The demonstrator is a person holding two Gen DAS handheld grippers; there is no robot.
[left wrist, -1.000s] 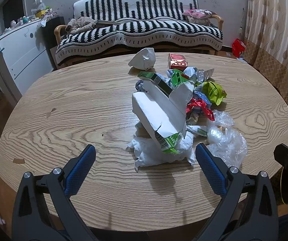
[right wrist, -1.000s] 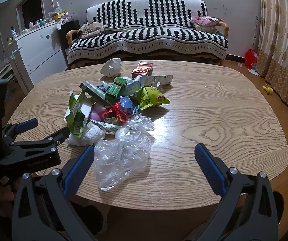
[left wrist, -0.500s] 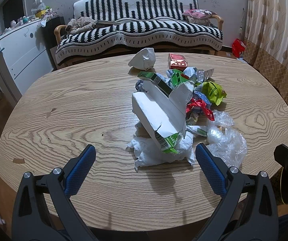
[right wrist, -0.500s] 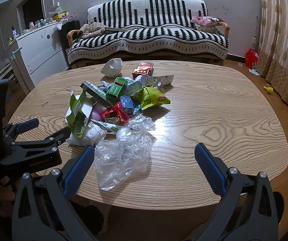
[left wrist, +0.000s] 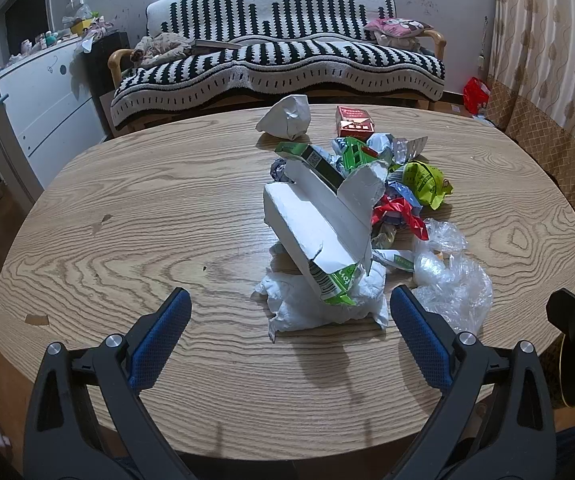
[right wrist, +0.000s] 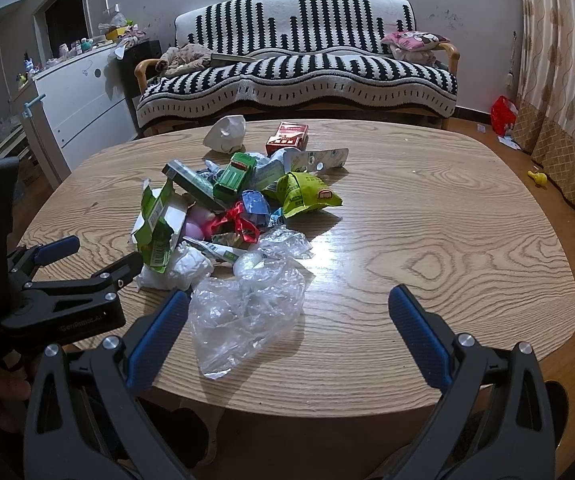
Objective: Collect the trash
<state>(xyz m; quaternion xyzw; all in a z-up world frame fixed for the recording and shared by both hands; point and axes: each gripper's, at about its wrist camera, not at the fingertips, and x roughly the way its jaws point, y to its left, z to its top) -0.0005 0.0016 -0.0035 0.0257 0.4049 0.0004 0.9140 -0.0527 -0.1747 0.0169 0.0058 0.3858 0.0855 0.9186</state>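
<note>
A pile of trash lies mid-table: a torn white carton (left wrist: 319,224), crumpled white paper (left wrist: 319,304), a clear plastic bag (left wrist: 453,280) (right wrist: 247,308), a yellow-green snack bag (right wrist: 305,194), red ribbon (left wrist: 397,214), green boxes (right wrist: 235,176), a red box (left wrist: 354,122) and a white paper ball (left wrist: 287,117). My left gripper (left wrist: 289,330) is open and empty, near the table's front edge, just short of the crumpled paper. My right gripper (right wrist: 287,330) is open and empty; its left finger is beside the plastic bag. The left gripper also shows in the right wrist view (right wrist: 87,264).
The oval wooden table (left wrist: 127,216) has a striped sofa (left wrist: 279,60) behind it, a white dresser (left wrist: 43,96) at the left, curtains (right wrist: 559,52) at the right. A red bag (right wrist: 503,114) and a yellow toy (right wrist: 538,178) lie on the floor.
</note>
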